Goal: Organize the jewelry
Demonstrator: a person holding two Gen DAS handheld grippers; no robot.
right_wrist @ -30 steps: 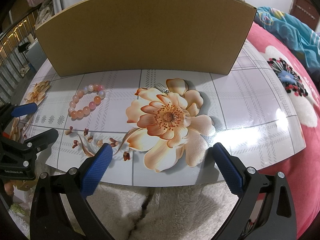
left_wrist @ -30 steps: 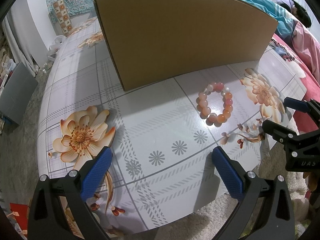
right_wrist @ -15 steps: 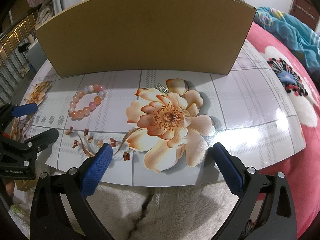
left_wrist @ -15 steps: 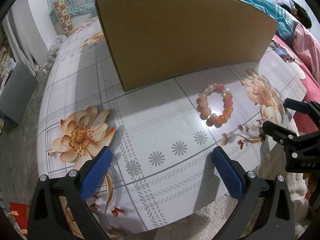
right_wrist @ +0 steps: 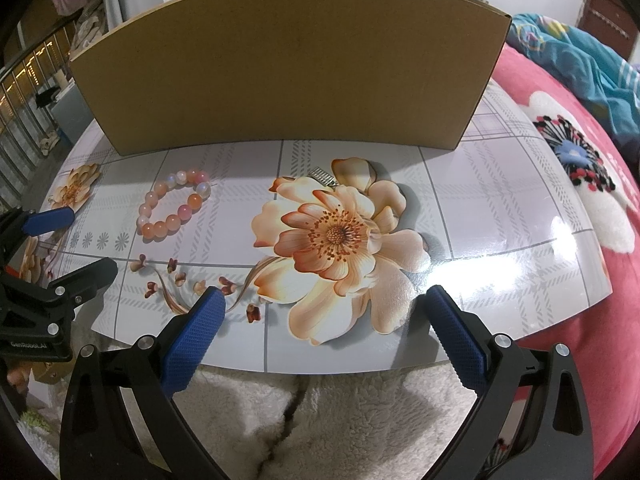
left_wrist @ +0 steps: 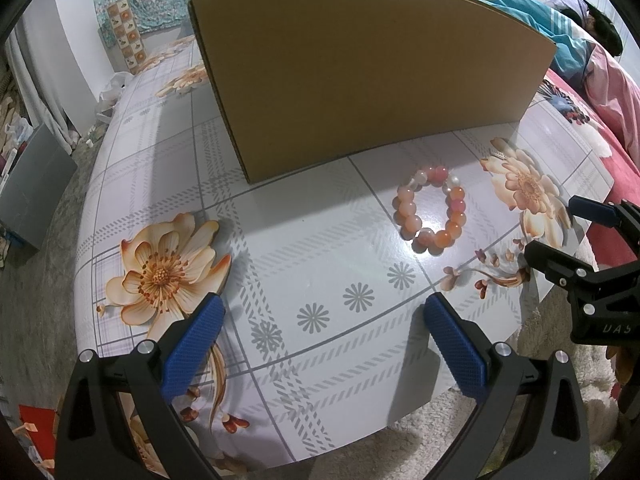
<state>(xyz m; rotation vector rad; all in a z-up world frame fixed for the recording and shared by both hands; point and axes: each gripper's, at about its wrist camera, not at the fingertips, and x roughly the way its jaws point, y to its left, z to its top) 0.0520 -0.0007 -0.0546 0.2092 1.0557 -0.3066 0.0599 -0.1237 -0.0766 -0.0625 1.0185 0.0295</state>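
A bracelet [left_wrist: 432,210] of pink and orange beads lies flat on the flower-print table [left_wrist: 320,264], in front of a brown cardboard box [left_wrist: 360,72]. The right wrist view shows the bracelet [right_wrist: 174,204] at the left and a small silver comb-like clip [right_wrist: 325,176] on the big printed flower. My left gripper [left_wrist: 324,344] is open over the table's near edge, well short of the bracelet. My right gripper [right_wrist: 326,336] is open at the table's front edge, with nothing between its fingers.
The cardboard box [right_wrist: 288,64] stands across the back of the table. A bed with red and blue covers [right_wrist: 580,128] lies to the right. White fluffy carpet [right_wrist: 320,412] is below the table edge. A grey bin [left_wrist: 32,192] sits on the floor at the left.
The left wrist view has shifted very slightly; the bracelet sits a touch lower in it. Both grippers stay open and nothing on the table has moved.
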